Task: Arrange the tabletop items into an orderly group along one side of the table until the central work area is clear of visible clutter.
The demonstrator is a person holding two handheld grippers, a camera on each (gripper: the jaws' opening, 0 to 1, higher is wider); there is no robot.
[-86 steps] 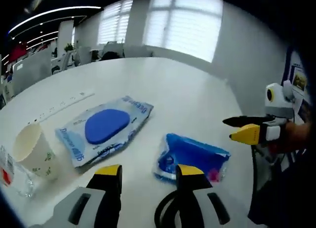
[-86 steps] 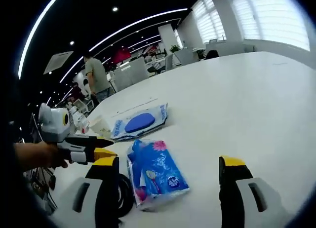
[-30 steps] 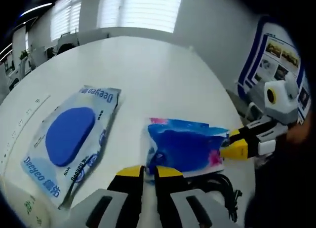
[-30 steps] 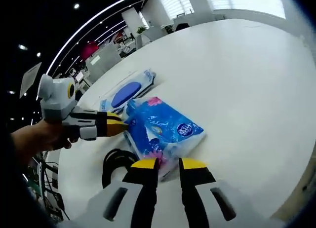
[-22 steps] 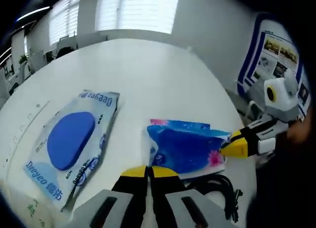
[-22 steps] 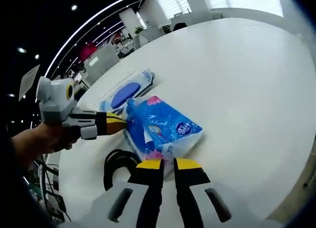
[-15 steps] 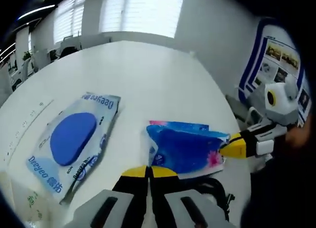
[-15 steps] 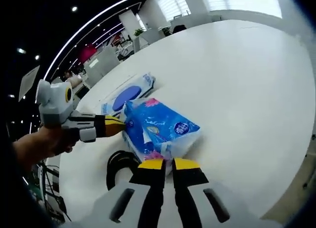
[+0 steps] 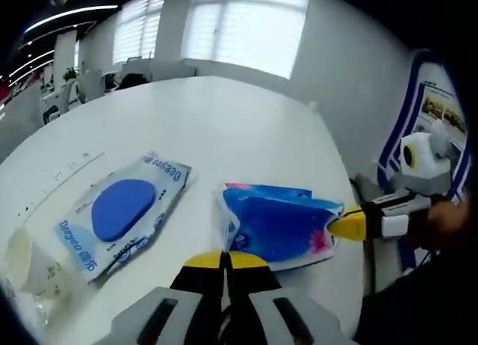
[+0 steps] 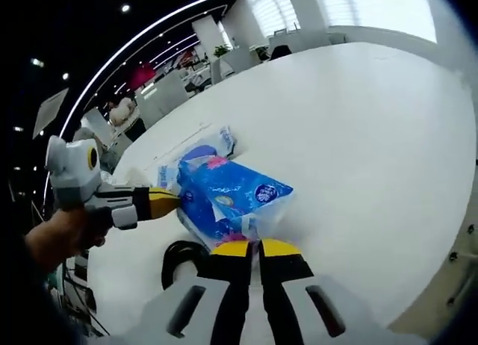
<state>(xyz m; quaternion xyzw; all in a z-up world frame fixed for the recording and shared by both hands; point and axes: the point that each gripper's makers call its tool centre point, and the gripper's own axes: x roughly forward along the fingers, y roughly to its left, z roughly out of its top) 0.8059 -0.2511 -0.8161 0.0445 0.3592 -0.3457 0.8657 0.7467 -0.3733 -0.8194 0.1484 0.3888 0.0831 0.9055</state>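
Both grippers clamp the blue tissue pack [image 9: 280, 227]: left gripper [image 9: 222, 259] on one end, right gripper [image 10: 247, 248] opposite; wipes packet [image 9: 123, 213] beside it.

Left gripper view: tissue pack [image 9: 280, 227] held between two tools, above the surface [image 9: 246, 128]. Left tool [image 9: 222, 260] pinches its near edge; right tool [image 9: 337, 227] meets its far-right corner. Wipes pouch [image 9: 123, 213] lies flat on the surface, left of the pack, apart from it. Paper cup [image 9: 26, 261] stands left of the pouch, near the surface edge.

Right gripper view: pack [image 10: 228, 198] just ahead of the right tool [image 10: 247, 249]; left tool [image 10: 166, 201] at its left end. Pouch [image 10: 200, 153] behind the pack. Coiled cable [image 10: 185, 260] left of the right tool, before the pack.
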